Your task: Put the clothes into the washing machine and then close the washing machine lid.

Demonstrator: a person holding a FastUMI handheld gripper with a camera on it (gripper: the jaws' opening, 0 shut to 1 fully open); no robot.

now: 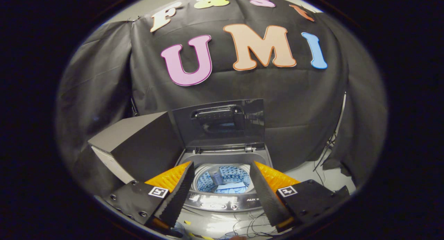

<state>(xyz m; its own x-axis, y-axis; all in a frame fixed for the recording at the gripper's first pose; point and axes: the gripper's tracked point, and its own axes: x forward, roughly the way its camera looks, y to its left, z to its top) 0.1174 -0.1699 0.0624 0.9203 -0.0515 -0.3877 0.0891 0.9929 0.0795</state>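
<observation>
A small grey top-loading washing machine (222, 202) stands just ahead of my fingers. Its dark lid (220, 123) is raised upright at the back. The round drum (222, 179) lies open between and beyond the fingertips, and a pale blue cloth (229, 189) rests at its bottom. My gripper (222, 165) hovers above the machine's front, open wide, with nothing between its fingers.
A grey box (135, 146) draped in black cloth stands left of the machine, close to the lid. Thin cables (249, 226) trail on the white floor in front, and another cable (326, 150) hangs to the right.
</observation>
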